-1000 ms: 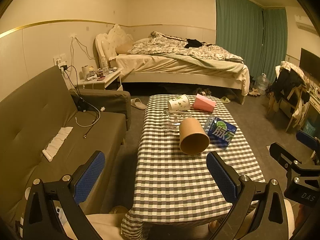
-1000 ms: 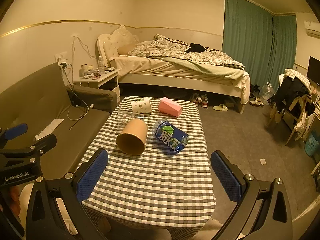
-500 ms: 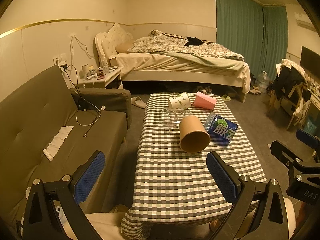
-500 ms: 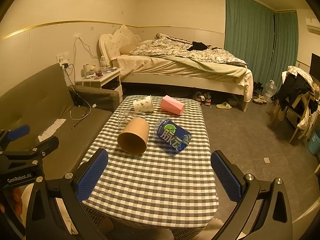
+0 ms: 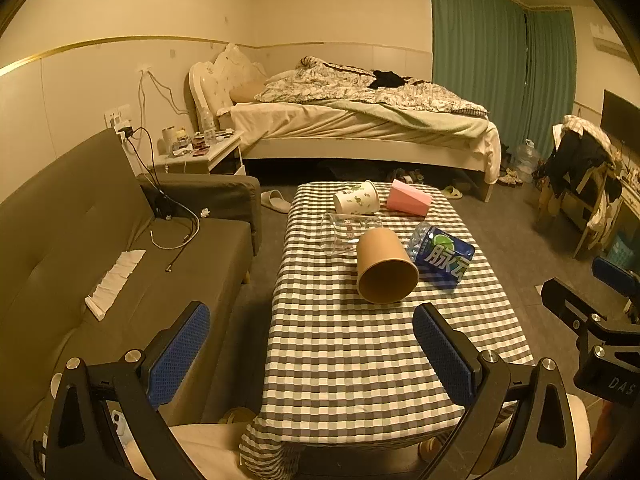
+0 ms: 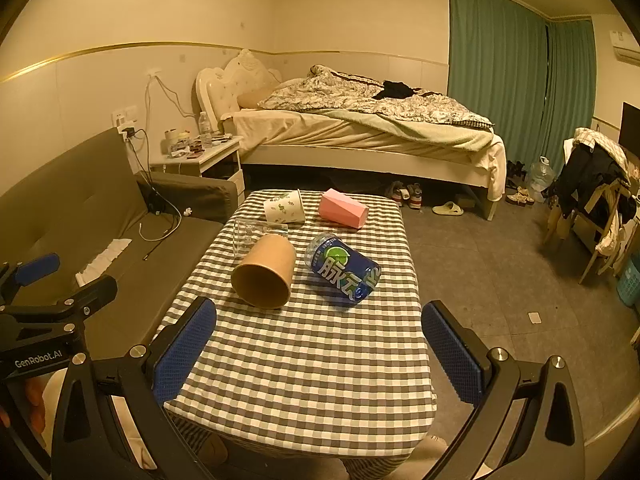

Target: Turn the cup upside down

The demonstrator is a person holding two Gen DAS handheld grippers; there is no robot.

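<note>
Brown cup (image 5: 386, 266) on its side, mid-table (image 5: 360, 360); glass (image 5: 344, 234) touching left, bottle (image 5: 442, 254) just right. Left gripper (image 5: 312, 354) and right gripper (image 6: 318, 354) near, fingers spread wide, empty.

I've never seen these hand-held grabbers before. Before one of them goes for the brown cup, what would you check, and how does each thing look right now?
1. Left gripper open wide enough: ok, jaws spread and empty.
2. Right gripper open: ok, also empty.
3. Brown paper cup reachable: ok, it lies on its side, mouth toward the cameras, nothing in front.
4. Room around the cup: not ok, the clear glass sits close behind it and the blue bottle close on its right.
5. Free spot on the checkered table to set it upside down: ok.
6. Cup empty: ok, the inside looks bare.
</note>
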